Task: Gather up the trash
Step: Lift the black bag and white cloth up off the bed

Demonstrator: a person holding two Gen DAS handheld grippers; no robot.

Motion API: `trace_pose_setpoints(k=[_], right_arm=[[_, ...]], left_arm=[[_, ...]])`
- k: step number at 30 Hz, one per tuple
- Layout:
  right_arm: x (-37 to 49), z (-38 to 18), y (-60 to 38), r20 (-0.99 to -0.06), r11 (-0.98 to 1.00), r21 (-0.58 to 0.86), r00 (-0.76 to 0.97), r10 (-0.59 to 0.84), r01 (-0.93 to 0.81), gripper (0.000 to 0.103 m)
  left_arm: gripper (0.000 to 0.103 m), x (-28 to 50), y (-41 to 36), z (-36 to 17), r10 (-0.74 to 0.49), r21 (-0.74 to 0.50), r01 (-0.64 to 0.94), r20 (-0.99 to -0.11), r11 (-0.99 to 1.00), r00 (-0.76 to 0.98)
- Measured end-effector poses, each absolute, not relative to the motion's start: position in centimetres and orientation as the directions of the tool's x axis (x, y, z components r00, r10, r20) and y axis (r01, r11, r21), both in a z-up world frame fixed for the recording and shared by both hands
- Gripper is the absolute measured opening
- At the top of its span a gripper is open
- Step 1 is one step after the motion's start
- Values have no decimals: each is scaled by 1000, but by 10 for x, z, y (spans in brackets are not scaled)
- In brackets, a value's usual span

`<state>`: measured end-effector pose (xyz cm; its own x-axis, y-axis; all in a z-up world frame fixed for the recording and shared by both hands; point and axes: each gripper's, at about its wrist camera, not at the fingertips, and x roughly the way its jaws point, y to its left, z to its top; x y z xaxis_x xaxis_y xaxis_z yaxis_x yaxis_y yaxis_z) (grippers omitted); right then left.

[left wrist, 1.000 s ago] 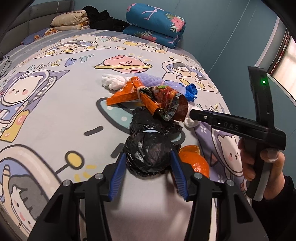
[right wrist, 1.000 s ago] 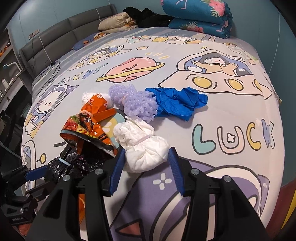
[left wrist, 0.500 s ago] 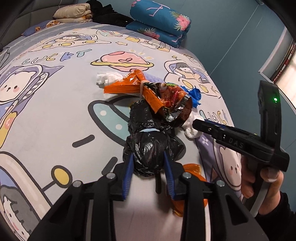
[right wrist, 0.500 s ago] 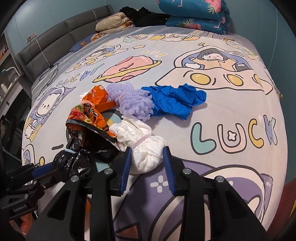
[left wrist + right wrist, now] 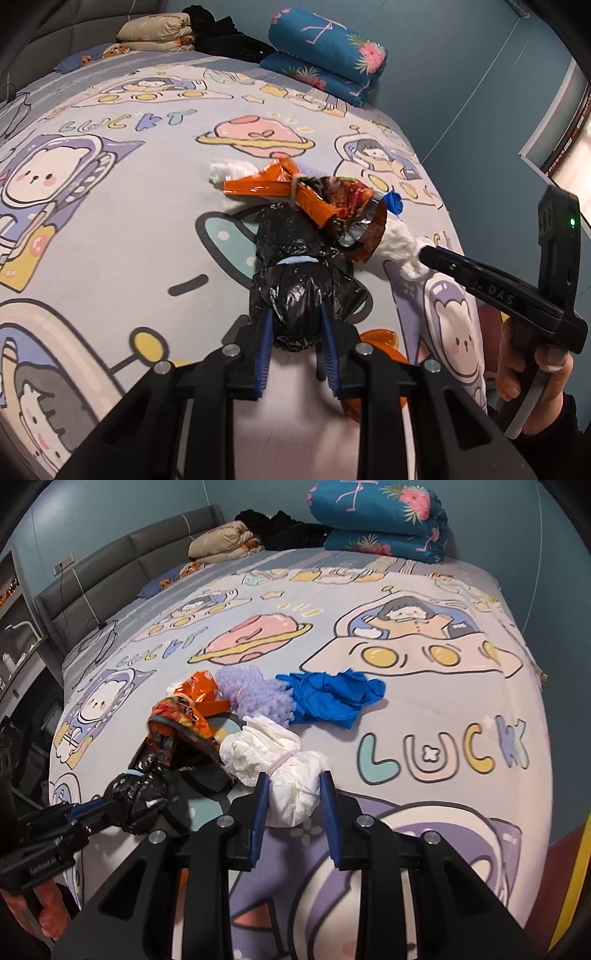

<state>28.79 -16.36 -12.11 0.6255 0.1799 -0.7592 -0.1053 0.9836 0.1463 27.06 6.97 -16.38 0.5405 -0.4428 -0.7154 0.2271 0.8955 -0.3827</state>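
Observation:
A pile of trash lies on the cartoon bedsheet. My left gripper (image 5: 295, 325) is shut on a crumpled black plastic bag (image 5: 299, 280), which also shows in the right wrist view (image 5: 136, 797). My right gripper (image 5: 293, 794) is shut on a white tied wad (image 5: 280, 768), also seen in the left wrist view (image 5: 400, 245). Beyond lie orange snack wrappers (image 5: 273, 184), a purple foam net (image 5: 258, 692), a blue glove (image 5: 328, 694) and a small white tissue (image 5: 231, 170).
A folded blue floral quilt (image 5: 380, 517) and pillows (image 5: 155, 33) sit at the far end by the grey headboard (image 5: 110, 561). An orange object (image 5: 380, 350) lies under my left gripper near the bed's front edge. Blue wall stands at the right.
Both grippers have closed: the left on the black bag, the right on the white wad. Both views have shifted a little.

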Motion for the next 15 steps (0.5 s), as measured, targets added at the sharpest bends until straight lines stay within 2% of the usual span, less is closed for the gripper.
trace_pose_setpoints(k=[15], right_arm=[[243, -88, -187, -718, 983, 159, 672, 179, -93, 26]], left_arm=[[23, 243, 82, -141, -430, -364, 235, -688, 901, 585]])
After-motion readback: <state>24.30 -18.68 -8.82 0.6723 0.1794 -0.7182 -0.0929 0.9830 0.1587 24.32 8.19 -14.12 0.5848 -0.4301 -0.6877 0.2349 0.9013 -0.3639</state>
